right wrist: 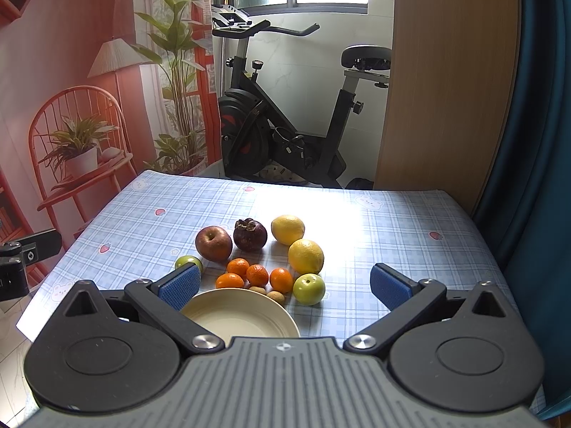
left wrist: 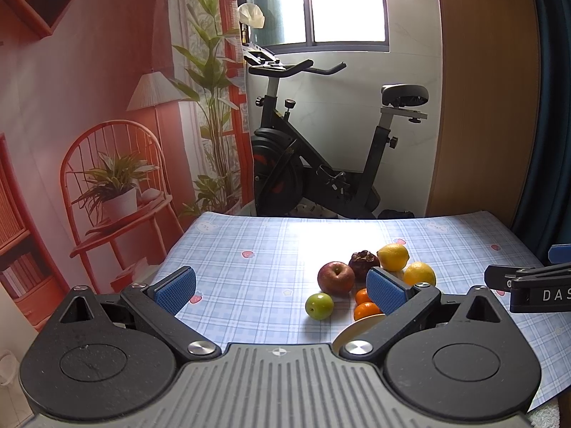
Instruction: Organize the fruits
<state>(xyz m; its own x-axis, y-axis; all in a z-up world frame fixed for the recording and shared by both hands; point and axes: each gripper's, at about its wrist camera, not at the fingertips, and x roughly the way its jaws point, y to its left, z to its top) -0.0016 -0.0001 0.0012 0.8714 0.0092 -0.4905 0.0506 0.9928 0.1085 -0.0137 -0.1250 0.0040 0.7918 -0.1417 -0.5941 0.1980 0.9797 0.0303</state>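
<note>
Both the left gripper (left wrist: 282, 287) and right gripper (right wrist: 285, 285) are held wide and empty. The loose fruits, among them a red round apple (right wrist: 213, 243), are gathered at frame centre beside the empty cream ceramic plate (right wrist: 246, 315), probably for loading.

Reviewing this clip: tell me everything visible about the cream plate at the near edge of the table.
The cream plate is round, shallow and glossy, ceramic by its look, with a raised rim and nothing in it. It sits flat on the checked tablecloth, nearest the camera, with the fruit clustered just beyond its far rim. Its near part is hidden behind the right gripper body. In the left wrist view only a sliver of rim shows.
</note>
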